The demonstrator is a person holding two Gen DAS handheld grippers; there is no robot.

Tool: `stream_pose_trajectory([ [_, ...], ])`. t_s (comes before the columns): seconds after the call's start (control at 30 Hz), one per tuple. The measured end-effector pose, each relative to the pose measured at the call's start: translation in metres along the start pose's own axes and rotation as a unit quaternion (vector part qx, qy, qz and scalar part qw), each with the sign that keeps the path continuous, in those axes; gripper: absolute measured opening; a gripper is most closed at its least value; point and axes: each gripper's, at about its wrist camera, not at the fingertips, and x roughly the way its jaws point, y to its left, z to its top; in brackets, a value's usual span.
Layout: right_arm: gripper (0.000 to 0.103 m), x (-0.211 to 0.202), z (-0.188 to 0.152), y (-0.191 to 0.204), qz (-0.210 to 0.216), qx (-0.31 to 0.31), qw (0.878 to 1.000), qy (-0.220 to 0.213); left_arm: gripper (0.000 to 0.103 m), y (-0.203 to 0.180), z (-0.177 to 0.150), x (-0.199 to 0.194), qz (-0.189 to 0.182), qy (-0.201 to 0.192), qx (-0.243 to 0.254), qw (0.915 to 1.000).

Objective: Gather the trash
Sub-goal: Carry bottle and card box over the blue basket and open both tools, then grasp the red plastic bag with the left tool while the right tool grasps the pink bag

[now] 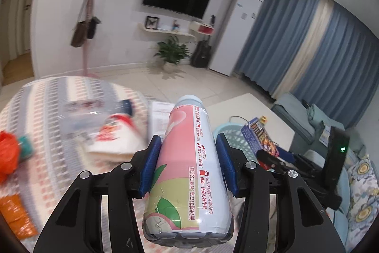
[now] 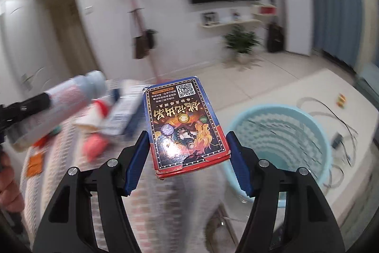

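Observation:
My left gripper (image 1: 188, 146) is shut on a pink and green drink bottle (image 1: 187, 165), held up above the patterned table (image 1: 47, 110). My right gripper (image 2: 188, 141) is shut on a flat blue and red card box (image 2: 183, 125), held in the air just left of the light blue basket (image 2: 281, 134). The bottle also shows in the right wrist view (image 2: 61, 108), at the left. The card box (image 1: 260, 136) and the basket (image 1: 234, 136) show in the left wrist view, to the right of the bottle.
On the table lie a red and white packet (image 1: 113, 132), a clear plastic wrapper (image 1: 80, 115), an orange bag (image 1: 7, 153) and an orange packet (image 1: 16, 215). The basket stands on a low white table (image 2: 308, 91) with cables (image 2: 336, 120). A sofa with cushions (image 1: 360, 181) is at right.

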Motion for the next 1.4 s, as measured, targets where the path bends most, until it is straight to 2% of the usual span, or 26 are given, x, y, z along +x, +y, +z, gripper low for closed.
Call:
stream_pose_trajectory([
  [0.2, 0.062, 0.025, -0.009, -0.072, -0.066, 0.087, 0.993, 0.035, 0.047, -0.039, 0.007, 0.059, -0.040, 0.034, 0.016, 0.9985],
  [0.37, 0.062, 0.047, -0.020, -0.110, -0.103, 0.121, 0.985, 0.066, 0.047, -0.065, 0.000, 0.116, -0.061, 0.077, 0.016, 0.9950],
  [0.5, 0.062, 0.068, -0.038, -0.134, -0.134, 0.138, 0.975, 0.110, 0.047, -0.079, -0.010, 0.159, -0.069, 0.116, 0.018, 0.9907],
  [0.63, 0.063, 0.085, -0.052, -0.150, -0.140, 0.152, 0.968, 0.144, 0.047, -0.091, -0.031, 0.203, -0.075, 0.180, 0.022, 0.9805],
  [0.73, 0.063, 0.092, -0.056, -0.156, -0.145, 0.149, 0.966, 0.156, 0.046, -0.102, -0.045, 0.220, -0.080, 0.198, 0.032, 0.9764],
  [0.83, 0.064, 0.092, -0.057, -0.161, -0.147, 0.149, 0.965, 0.157, 0.032, -0.106, -0.051, 0.232, -0.087, 0.213, 0.029, 0.9727],
  [0.93, 0.063, 0.089, -0.055, -0.167, -0.145, 0.156, 0.965, 0.155, 0.032, -0.108, -0.051, 0.235, -0.084, 0.213, 0.034, 0.9728],
  [1.07, 0.063, 0.084, -0.057, -0.174, -0.139, 0.167, 0.964, 0.153, 0.040, -0.112, -0.053, 0.236, -0.075, 0.213, 0.036, 0.9736],
  [1.13, 0.063, 0.081, -0.057, -0.173, -0.139, 0.167, 0.965, 0.149, 0.041, -0.112, -0.054, 0.230, -0.071, 0.207, 0.038, 0.9750],
  [1.23, 0.064, 0.076, -0.054, -0.166, -0.137, 0.162, 0.967, 0.142, 0.047, -0.110, -0.053, 0.218, -0.071, 0.196, 0.040, 0.9773],
  [1.4, 0.059, 0.068, -0.048, -0.153, -0.128, 0.146, 0.973, 0.125, 0.050, -0.108, -0.049, 0.198, -0.072, 0.179, 0.040, 0.9803],
])
